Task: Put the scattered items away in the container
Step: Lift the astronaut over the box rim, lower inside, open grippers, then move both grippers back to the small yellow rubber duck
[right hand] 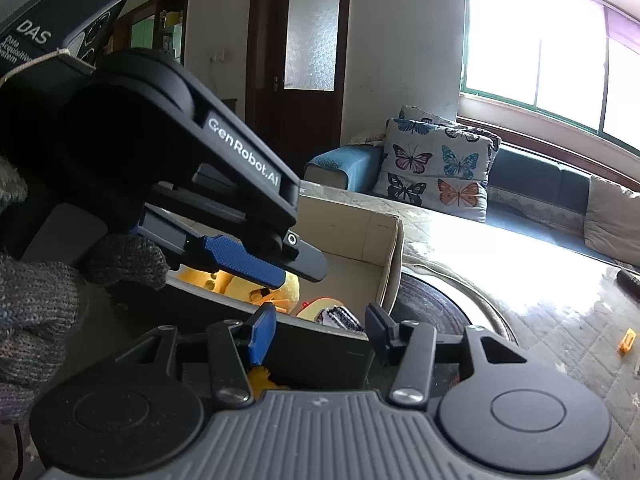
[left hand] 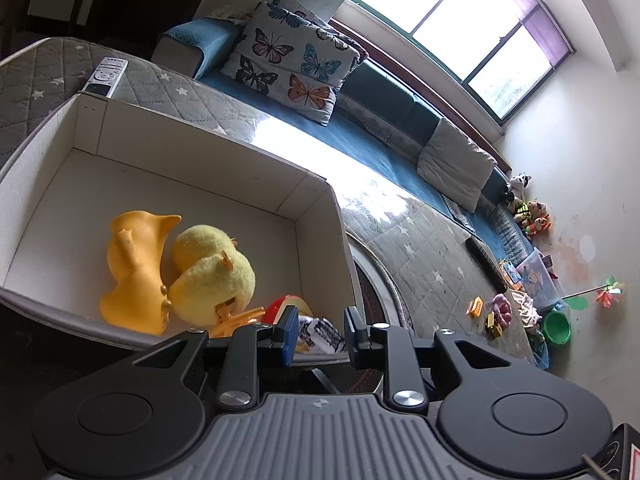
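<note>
Left gripper point(left hand: 320, 330) hanging over the near corner of the cardboard box point(left hand: 132, 128), jaws apart, nothing between them. Right gripper point(right hand: 320, 330) at the box's near wall, jaws wide, empty too. Inside the box: orange plastic duck point(left hand: 134, 268) touching a yellow plush chick point(left hand: 212, 276), striped toy point(left hand: 320, 334) beside them. Small toys point(left hand: 496, 314) scattered on the quilted mat point(left hand: 420, 256), well apart from the box.

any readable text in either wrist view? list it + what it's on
"GenRobot.AI": arm of the left tool, right wrist view.
"DAS": dark box at top left, same view.
"Data Acquisition System": small print under it, partly cut off.
Remote buttons in the left wrist view: too small to read.
Red label at bottom right there: cut off, unreadable.
</note>
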`<state>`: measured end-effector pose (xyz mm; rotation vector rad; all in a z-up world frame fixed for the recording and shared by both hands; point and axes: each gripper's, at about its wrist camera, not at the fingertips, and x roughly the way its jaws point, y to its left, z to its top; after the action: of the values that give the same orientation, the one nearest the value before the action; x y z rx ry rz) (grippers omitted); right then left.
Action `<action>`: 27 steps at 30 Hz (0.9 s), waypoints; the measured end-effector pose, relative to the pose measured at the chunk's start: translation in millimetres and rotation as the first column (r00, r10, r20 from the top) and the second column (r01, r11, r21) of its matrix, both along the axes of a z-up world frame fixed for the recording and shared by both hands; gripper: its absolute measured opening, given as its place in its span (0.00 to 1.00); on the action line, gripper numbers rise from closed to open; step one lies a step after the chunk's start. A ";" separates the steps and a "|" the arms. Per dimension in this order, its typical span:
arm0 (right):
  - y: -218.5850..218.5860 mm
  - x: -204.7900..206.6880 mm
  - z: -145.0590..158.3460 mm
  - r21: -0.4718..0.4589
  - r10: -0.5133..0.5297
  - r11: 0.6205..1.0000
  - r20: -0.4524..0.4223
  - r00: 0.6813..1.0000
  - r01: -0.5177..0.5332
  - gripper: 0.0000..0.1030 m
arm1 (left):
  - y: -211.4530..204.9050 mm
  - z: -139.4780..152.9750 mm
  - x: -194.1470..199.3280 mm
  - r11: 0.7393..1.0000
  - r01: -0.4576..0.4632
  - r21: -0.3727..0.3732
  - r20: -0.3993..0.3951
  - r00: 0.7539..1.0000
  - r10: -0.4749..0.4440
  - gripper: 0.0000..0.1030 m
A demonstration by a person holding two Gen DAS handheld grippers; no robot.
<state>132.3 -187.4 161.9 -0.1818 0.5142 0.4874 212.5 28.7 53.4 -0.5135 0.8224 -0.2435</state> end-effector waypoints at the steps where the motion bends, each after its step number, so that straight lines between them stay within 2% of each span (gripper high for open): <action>1: -0.6 -2.2 0.3 0.001 0.000 1.000 0.001 1.000 0.000 0.51 | -0.4 0.4 -2.7 1.000 0.001 0.007 0.003 1.000 -0.001 0.25; 3: -1.7 -6.5 1.0 0.002 -0.001 1.000 0.003 1.000 0.001 0.58 | -1.1 1.2 -8.0 1.000 0.003 0.020 0.008 1.000 -0.003 0.25; 7: -3.7 -14.7 0.7 0.005 -0.003 1.000 0.000 1.000 0.003 0.60 | -3.0 2.2 -17.9 0.999 0.005 0.041 0.014 1.000 -0.006 0.26; 11: -5.0 -22.0 -2.6 0.011 -0.005 1.000 -0.015 1.000 0.005 0.67 | -3.5 0.9 -27.8 0.998 0.006 0.062 0.016 1.000 -0.007 0.28; 27: -7.2 -40.0 -19.0 0.033 -0.013 0.999 -0.086 0.996 0.016 0.70 | 7.5 -15.1 -50.7 0.993 -0.010 0.116 -0.020 1.000 0.012 0.28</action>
<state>92.2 -194.6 143.0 -0.1250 0.5901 0.4913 161.9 36.2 38.3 -0.4118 0.8488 -0.1794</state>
